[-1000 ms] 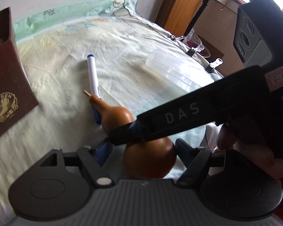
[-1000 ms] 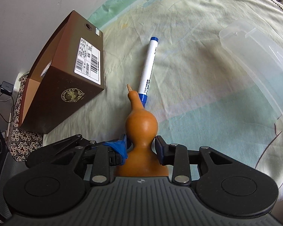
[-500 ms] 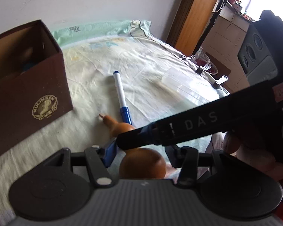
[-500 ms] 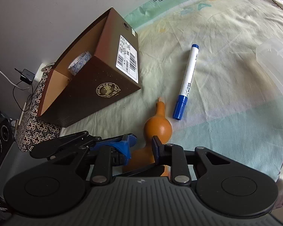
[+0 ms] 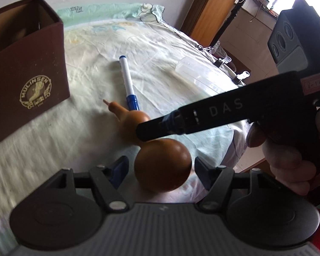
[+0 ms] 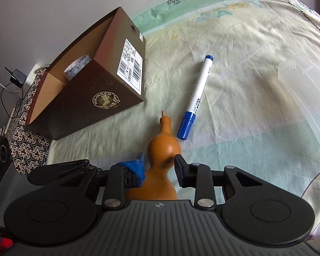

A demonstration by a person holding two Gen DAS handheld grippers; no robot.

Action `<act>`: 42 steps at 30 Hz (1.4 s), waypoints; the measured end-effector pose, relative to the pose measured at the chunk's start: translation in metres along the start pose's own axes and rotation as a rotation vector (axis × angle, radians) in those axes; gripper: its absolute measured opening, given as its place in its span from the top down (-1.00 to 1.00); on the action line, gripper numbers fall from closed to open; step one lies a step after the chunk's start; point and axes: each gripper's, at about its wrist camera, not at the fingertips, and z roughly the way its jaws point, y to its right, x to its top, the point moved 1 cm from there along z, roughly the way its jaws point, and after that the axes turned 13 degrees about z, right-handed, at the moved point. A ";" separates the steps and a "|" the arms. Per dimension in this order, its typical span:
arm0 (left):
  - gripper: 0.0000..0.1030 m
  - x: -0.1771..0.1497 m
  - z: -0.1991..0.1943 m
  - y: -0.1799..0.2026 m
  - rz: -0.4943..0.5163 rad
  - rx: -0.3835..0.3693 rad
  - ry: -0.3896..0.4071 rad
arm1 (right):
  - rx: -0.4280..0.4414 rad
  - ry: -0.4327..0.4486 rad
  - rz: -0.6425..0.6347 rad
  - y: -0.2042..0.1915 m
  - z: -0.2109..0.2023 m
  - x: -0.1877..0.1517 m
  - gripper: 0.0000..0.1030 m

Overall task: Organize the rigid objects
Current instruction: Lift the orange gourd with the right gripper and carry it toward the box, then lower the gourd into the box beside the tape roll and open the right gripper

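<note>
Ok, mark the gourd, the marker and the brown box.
gourd (image 6: 163,147): right wrist view, upper bulb.
marker (image 6: 199,91): right wrist view, white barrel.
brown box (image 6: 100,100): right wrist view, logo side.

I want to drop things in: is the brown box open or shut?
Open: the brown box has no lid on top, and a tape roll shows inside.

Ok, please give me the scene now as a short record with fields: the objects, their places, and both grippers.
gourd: held at its waist
right gripper: shut on gourd, jaws just opened slightly
left gripper: open around gourd's bulb, not touching; jaws just opened further
pen: capped, flat on sheet, beside gourd's tip
box: open, on sheet, tape inside
tub: clear, right of pen
</note>
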 end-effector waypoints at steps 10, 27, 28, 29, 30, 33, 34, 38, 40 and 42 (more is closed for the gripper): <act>-0.08 -0.002 0.011 -0.012 -0.068 -0.003 -0.025 | 0.126 -0.089 0.183 0.012 0.026 -0.004 0.63; -0.06 0.026 -0.058 0.007 0.111 0.134 0.129 | 0.334 -0.040 0.113 -0.024 -0.015 0.011 0.70; -0.06 0.029 -0.064 0.006 0.119 0.141 0.141 | 0.346 -0.032 0.107 -0.028 -0.018 0.014 0.70; -0.06 0.032 -0.069 0.005 0.127 0.149 0.154 | 0.359 -0.024 0.098 -0.033 -0.022 0.017 0.70; -0.06 0.037 -0.075 0.002 0.135 0.159 0.167 | 0.372 -0.016 0.091 -0.038 -0.025 0.021 0.70; -0.06 0.049 -0.088 -0.009 0.145 0.183 0.190 | 0.404 0.002 0.075 -0.054 -0.028 0.034 0.70; -0.06 0.052 -0.093 -0.014 0.147 0.192 0.196 | 0.410 0.006 0.067 -0.060 -0.028 0.039 0.70; -0.06 0.063 -0.111 -0.039 0.143 0.230 0.221 | 0.439 0.019 0.038 -0.090 -0.023 0.059 0.70; -0.06 0.067 -0.117 -0.055 0.127 0.241 0.231 | 0.441 0.022 0.025 -0.105 -0.018 0.069 0.70; -0.06 0.069 -0.120 -0.073 0.103 0.243 0.236 | 0.433 0.023 0.011 -0.119 -0.010 0.077 0.70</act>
